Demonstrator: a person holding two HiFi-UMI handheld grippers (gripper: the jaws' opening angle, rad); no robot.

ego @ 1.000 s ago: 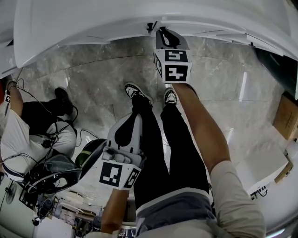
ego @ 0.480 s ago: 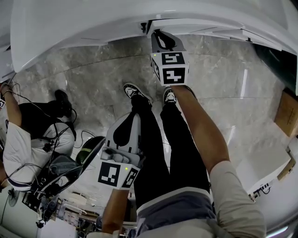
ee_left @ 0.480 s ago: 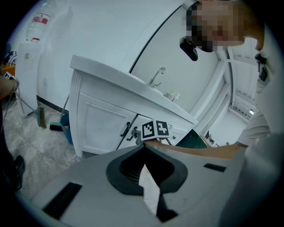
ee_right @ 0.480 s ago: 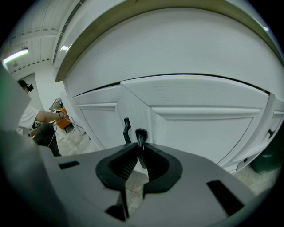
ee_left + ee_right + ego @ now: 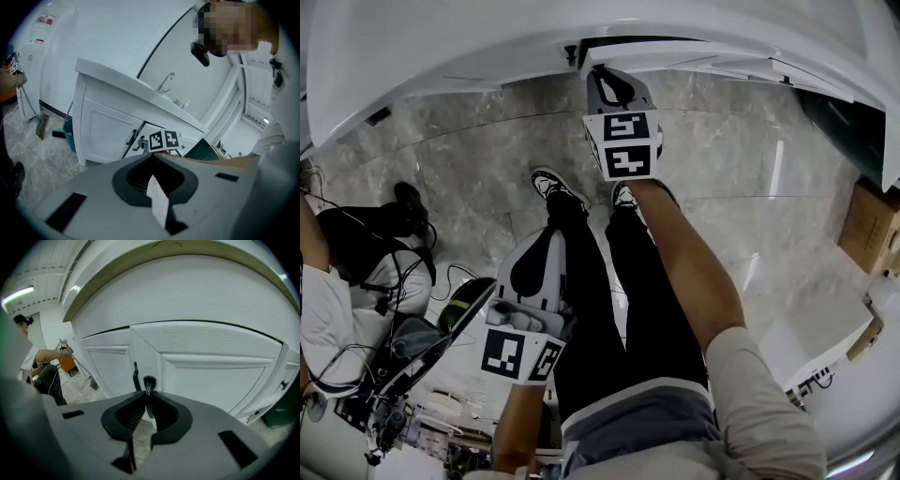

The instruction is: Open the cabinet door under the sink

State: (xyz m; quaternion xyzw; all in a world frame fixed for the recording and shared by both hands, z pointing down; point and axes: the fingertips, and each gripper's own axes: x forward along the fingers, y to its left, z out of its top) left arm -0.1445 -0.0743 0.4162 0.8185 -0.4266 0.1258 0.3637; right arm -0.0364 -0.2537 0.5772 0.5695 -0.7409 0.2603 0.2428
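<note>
Head view: the right gripper (image 5: 611, 82) reaches up to the top centre of the frame, at the front of the white sink unit (image 5: 441, 47). The left gripper (image 5: 536, 253) hangs lower left of centre over the marble floor (image 5: 469, 169).

Left gripper view: its jaws are pressed together with nothing between them. The unit fills the centre left, and the faucet (image 5: 166, 82) is above it.

Right gripper view: the jaws pinch the black handle (image 5: 149, 382) of the cabinet door (image 5: 211, 376) at mid-frame. A second handle (image 5: 136, 375) sits just left of it.
</note>
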